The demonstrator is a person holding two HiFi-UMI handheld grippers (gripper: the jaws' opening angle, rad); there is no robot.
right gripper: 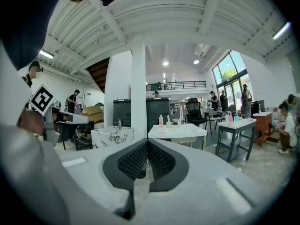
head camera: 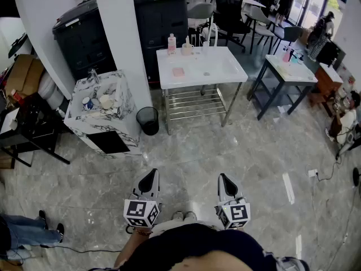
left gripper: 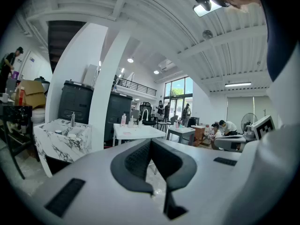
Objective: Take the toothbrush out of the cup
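The cup stands at the back edge of a white table far ahead of me, with the toothbrush sticking up out of it. Both are small and distant. My left gripper and right gripper hang side by side over the floor, close to my body and well short of the table. Both are shut with nothing between the jaws. The cup shows tiny above my left gripper. In the right gripper view the cup sits above my right gripper.
A pink bottle stands left of the cup and a pink pad lies on the table. A marble sink counter, white pillar and black bin are at the left. A second table and people are at the right.
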